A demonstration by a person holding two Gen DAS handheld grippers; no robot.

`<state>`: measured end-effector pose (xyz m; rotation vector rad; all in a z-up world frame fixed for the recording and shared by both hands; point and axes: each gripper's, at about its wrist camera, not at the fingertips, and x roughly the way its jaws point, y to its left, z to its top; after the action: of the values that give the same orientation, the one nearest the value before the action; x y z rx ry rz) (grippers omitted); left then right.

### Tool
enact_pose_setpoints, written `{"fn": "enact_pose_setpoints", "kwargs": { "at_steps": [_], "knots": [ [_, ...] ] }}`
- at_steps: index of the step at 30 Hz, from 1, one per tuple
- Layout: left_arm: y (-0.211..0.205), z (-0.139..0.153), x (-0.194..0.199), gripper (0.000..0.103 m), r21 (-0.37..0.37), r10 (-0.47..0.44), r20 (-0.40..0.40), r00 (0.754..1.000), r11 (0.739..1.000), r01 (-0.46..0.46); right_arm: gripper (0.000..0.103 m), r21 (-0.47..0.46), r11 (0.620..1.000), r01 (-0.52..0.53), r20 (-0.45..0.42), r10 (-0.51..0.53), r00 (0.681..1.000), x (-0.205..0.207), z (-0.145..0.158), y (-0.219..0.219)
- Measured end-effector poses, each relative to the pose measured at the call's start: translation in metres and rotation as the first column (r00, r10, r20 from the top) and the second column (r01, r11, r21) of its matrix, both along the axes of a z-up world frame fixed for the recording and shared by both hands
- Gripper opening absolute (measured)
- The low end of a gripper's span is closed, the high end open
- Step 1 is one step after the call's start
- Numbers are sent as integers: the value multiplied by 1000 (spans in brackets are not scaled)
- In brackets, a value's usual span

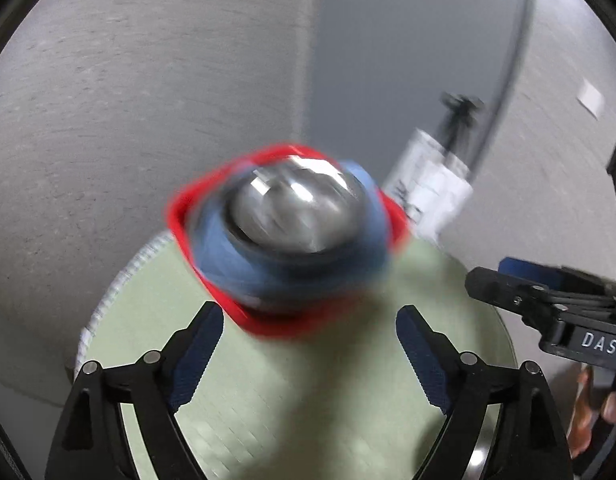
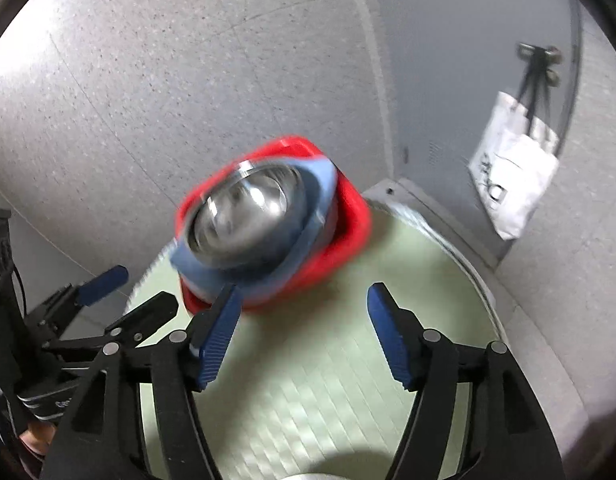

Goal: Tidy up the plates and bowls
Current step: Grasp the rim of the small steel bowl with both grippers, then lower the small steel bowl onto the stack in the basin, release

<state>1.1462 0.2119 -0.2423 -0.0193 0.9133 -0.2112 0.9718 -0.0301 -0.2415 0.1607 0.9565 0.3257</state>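
A steel bowl (image 1: 296, 208) sits inside a blue bowl (image 1: 228, 256), which sits in a red square dish (image 1: 264, 320), stacked at the far side of a round pale-green table (image 1: 288, 392). My left gripper (image 1: 309, 350) is open and empty, just short of the stack. In the right wrist view the same steel bowl (image 2: 244, 212), blue bowl (image 2: 308, 232) and red dish (image 2: 343, 232) show, blurred. My right gripper (image 2: 304, 332) is open and empty; its left fingertip (image 2: 224, 320) overlaps the stack's near edge.
A grey speckled floor (image 2: 148, 100) lies beyond the table. A white tote bag (image 2: 511, 188) hangs from a black tripod (image 2: 535, 76) at the right. The right gripper (image 1: 547, 304) shows at the right edge of the left wrist view; the left gripper (image 2: 100, 300) shows at lower left.
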Motion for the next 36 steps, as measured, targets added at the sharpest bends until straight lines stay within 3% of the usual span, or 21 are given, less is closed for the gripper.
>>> {"fn": "enact_pose_setpoints", "kwargs": {
  "at_steps": [3, 9, 14, 15, 16, 17, 18, 19, 20, 21, 28, 36],
  "knots": [
    [-19, -25, -25, 85, -9, -78, -61, 995, 997, 78, 68, -48, 999, 24, -48, -27, 999, -39, -23, -19],
    [-56, -76, -57, 79, -19, -191, -195, 962, 981, 191, 68, -92, 992, 86, -177, -101, 979, -101, -79, -52],
    [-73, -100, -65, 61, -5, -251, -254, 934, 966, 258, 68, -68, 991, 111, -265, -126, 956, -132, -112, -67],
    [-74, -104, -65, 50, -6, -259, -265, 929, 964, 267, 67, -58, 992, 108, -279, -120, 953, -136, -117, -67],
    [-77, -107, -63, 46, -3, -263, -279, 924, 962, 273, 66, -47, 994, 104, -289, -113, 951, -138, -121, -67],
    [-76, -111, -60, 40, -28, -278, -294, 914, 959, 282, 58, -34, 994, 100, -302, -105, 947, -139, -126, -68],
    [-75, -111, -58, 30, -55, -288, -296, 911, 957, 285, 42, -28, 995, 97, -309, -101, 946, -139, -127, -68],
    [-74, -108, -49, 16, -87, -299, -297, 907, 954, 286, 36, -15, 995, 94, -304, -94, 948, -139, -127, -69],
    [-71, -106, -45, 14, -111, -309, -299, 903, 951, 288, 20, 11, 996, 89, -305, -81, 949, -138, -127, -70],
    [-72, -105, -43, 14, -91, -301, -292, 908, 954, 287, 9, 46, 996, 82, -309, -63, 949, -136, -126, -69],
    [-44, -78, -21, 13, -97, -222, -223, 949, 974, 205, 8, 54, 998, 12, -260, 2, 966, -110, -102, -63],
    [-6, -15, 13, 13, -115, -96, -80, 992, 990, 87, 9, 48, 993, -108, -123, 113, 986, -40, -37, -32]
  ]
}}
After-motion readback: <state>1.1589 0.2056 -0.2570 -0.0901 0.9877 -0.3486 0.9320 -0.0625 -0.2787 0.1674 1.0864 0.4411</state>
